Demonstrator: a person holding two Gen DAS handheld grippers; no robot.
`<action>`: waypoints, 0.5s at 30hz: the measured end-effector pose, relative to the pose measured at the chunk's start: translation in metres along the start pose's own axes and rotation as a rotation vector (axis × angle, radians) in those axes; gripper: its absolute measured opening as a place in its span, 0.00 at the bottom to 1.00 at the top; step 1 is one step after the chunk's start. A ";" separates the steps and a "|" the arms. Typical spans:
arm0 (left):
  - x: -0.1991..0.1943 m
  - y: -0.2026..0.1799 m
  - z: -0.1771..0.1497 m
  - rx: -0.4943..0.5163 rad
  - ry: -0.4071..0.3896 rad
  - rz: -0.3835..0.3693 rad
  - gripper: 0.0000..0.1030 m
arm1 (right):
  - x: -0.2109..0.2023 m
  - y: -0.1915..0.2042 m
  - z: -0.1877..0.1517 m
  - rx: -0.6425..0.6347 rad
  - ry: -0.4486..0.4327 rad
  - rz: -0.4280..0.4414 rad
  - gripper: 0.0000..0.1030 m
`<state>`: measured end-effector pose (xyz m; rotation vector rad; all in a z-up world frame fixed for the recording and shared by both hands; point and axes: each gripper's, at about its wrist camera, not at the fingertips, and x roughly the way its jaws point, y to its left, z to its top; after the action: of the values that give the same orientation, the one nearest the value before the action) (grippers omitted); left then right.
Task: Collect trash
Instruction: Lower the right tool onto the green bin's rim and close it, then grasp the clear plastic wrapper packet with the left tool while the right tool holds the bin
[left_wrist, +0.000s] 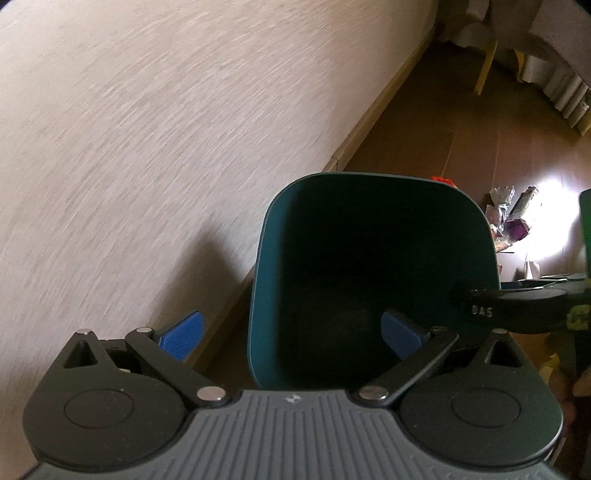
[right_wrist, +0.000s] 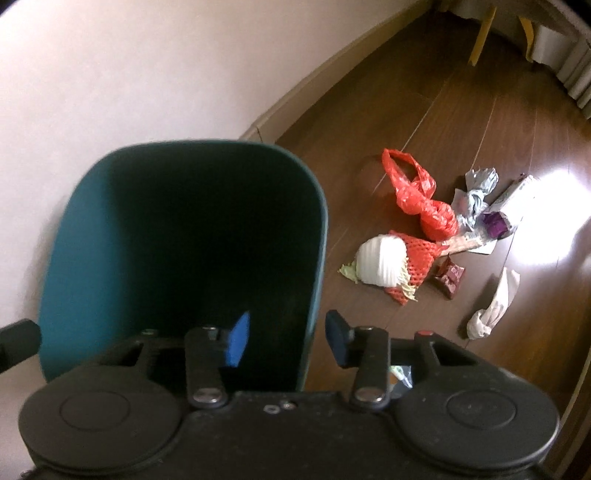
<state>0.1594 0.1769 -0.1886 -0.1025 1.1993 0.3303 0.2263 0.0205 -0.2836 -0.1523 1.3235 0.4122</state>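
Observation:
A teal trash bin (left_wrist: 369, 280) stands against the wall; its dark inside shows nothing. It also shows in the right wrist view (right_wrist: 184, 258). My left gripper (left_wrist: 291, 338) is open wide over the bin's near rim, empty. My right gripper (right_wrist: 288, 339) is open, empty, straddling the bin's right wall. Trash lies on the wood floor to the right: a red plastic bag (right_wrist: 417, 192), white foam in red netting (right_wrist: 384, 262), a grey crumpled wrapper (right_wrist: 476, 195), a purple packet (right_wrist: 496, 223), a dark red wrapper (right_wrist: 448, 277), a knotted white bag (right_wrist: 491, 310).
A pale textured wall (left_wrist: 147, 147) with a baseboard runs along the left. Yellow chair legs (right_wrist: 480, 37) and a curtain (right_wrist: 576, 74) stand at the far end. A bright glare patch (right_wrist: 554, 221) lies on the floor. The other gripper's body (left_wrist: 517, 306) reaches in from the right.

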 end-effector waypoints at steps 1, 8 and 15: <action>0.001 0.000 0.001 0.003 -0.001 -0.001 1.00 | 0.003 0.002 0.000 0.002 0.008 -0.012 0.35; -0.001 0.000 0.003 0.014 -0.002 0.001 1.00 | 0.014 0.000 0.010 0.070 0.081 -0.122 0.03; -0.004 0.000 0.006 0.015 0.011 0.007 1.00 | 0.001 -0.004 0.006 0.142 0.119 -0.098 0.04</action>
<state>0.1638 0.1781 -0.1827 -0.0871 1.2128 0.3274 0.2329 0.0192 -0.2835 -0.1239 1.4516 0.2281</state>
